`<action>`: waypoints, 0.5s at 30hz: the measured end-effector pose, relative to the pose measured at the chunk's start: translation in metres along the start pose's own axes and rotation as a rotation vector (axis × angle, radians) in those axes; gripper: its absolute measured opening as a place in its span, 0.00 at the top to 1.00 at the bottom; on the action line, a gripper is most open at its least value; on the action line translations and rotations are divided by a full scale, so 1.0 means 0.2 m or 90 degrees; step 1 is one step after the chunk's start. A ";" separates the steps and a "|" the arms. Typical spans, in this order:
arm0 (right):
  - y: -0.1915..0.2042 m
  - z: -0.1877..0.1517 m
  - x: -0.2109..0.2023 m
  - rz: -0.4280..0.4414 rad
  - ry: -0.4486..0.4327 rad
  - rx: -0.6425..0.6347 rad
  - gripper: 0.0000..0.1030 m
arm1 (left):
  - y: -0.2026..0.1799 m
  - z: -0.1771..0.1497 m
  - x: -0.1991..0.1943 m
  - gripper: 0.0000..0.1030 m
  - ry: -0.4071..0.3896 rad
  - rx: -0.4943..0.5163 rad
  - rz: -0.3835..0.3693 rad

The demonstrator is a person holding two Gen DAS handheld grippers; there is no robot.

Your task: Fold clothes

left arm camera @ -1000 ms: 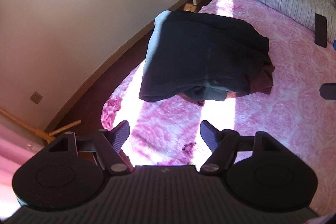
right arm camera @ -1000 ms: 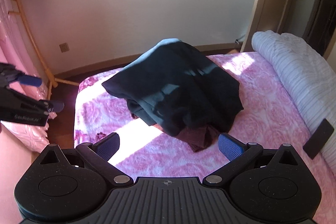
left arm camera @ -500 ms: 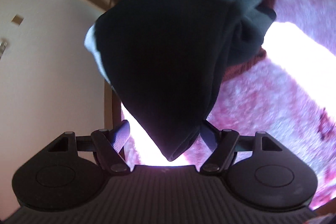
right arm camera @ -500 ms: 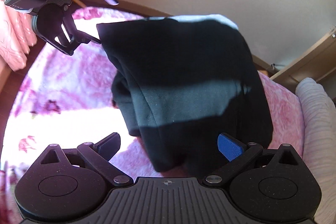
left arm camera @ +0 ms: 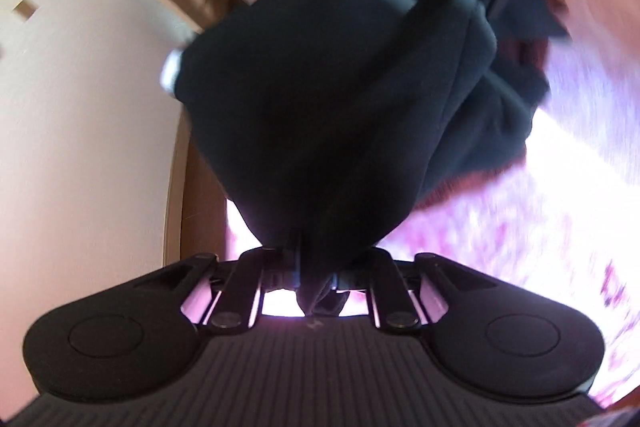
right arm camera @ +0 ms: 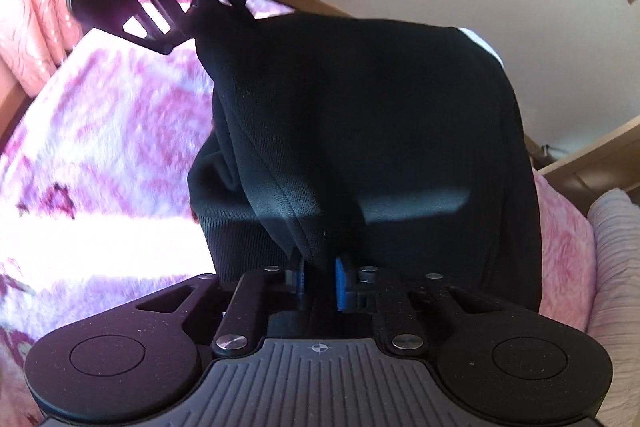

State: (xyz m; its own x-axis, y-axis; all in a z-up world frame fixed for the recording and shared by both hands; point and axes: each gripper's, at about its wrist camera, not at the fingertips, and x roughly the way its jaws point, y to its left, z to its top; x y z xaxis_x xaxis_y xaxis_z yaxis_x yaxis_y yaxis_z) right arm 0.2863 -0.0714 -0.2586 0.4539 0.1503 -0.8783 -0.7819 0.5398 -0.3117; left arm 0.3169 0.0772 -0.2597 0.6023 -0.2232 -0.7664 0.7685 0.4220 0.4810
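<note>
Left wrist view: the left gripper (left arm camera: 316, 279) has just closed its jaws onto a corner of the dark garment (left arm camera: 340, 107), which lies heaped on the pink bed (left arm camera: 540, 227). Across the garment from it, the right gripper (right arm camera: 320, 279) has likewise just clamped onto another edge. A maroon cloth (left arm camera: 524, 55) peeks from under the garment. Best now, I judge, to lift both corners evenly, drawing them apart until the fabric hangs flat, leaving the maroon cloth behind.
</note>
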 end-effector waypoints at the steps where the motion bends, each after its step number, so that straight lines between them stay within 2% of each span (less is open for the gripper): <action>1: -0.04 0.01 -0.04 -0.006 -0.012 0.011 0.91 | 0.03 0.02 -0.04 0.91 -0.013 -0.017 0.004; 4: -0.17 0.02 -0.21 -0.043 -0.057 0.043 0.93 | 0.10 0.15 -0.21 0.92 -0.077 -0.050 0.022; 8: -0.36 -0.02 -0.55 -0.120 -0.111 0.098 0.94 | 0.14 0.33 -0.49 0.92 -0.170 -0.037 0.019; 12: -0.47 -0.16 -0.91 -0.191 -0.137 0.151 0.95 | 0.01 0.55 -0.78 0.96 -0.247 0.004 0.001; 15: -0.49 -0.33 -1.19 -0.238 -0.141 0.194 0.97 | -0.22 0.70 -0.99 0.97 -0.286 0.039 -0.037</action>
State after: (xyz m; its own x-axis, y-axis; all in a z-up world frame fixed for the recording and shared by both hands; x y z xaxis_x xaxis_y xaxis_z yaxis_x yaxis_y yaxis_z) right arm 0.2267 -0.2158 -0.0431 0.7832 0.0558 -0.6193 -0.4053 0.8012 -0.4403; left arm 0.1932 -0.0208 -0.0689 0.5814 -0.6094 -0.5391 0.8071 0.3481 0.4769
